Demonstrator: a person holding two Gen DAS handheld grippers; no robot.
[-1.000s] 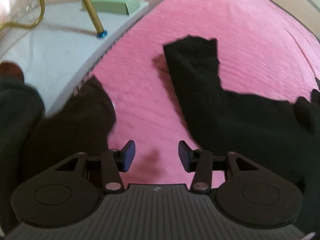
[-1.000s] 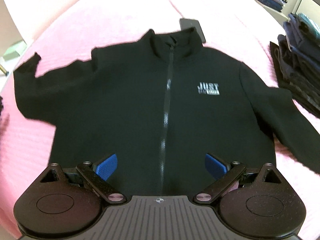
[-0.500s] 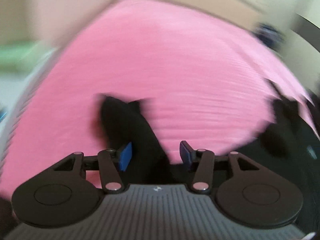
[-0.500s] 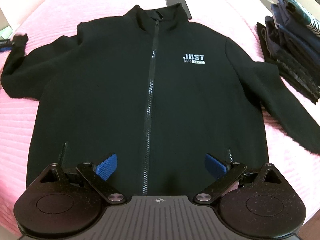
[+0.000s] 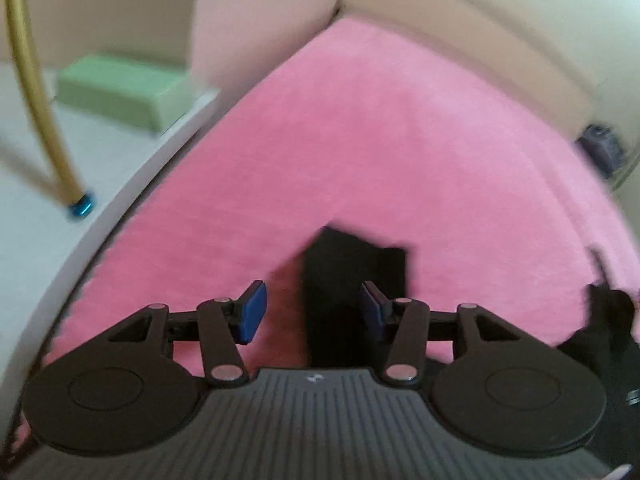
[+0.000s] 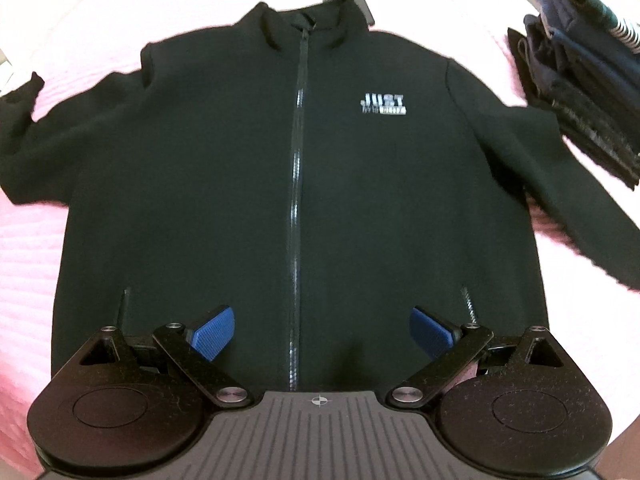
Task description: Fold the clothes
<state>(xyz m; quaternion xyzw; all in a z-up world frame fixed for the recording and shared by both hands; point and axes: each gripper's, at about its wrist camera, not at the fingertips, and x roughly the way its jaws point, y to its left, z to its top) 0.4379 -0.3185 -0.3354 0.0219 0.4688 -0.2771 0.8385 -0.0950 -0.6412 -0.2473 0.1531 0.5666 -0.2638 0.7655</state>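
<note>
Swung over the jacket (image 6: 224, 184) cuff (image 5: 352, 276), left claw (image 5: 312, 312) spread; right claw (image 6: 322, 330) spread wide above its hem.

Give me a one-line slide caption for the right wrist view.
Open right gripper above the hem of a zipped black jacket spread flat on a pink bedspread.

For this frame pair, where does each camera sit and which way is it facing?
Left wrist: on the left gripper, low over the pink bedspread, facing a black sleeve cuff between open jaws; no body shows.
Right wrist: on the right gripper, above the hem, facing up the zipped black jacket toward its collar, jaws open; no body shows.
Shared: the jacket and the bedspread.
</note>
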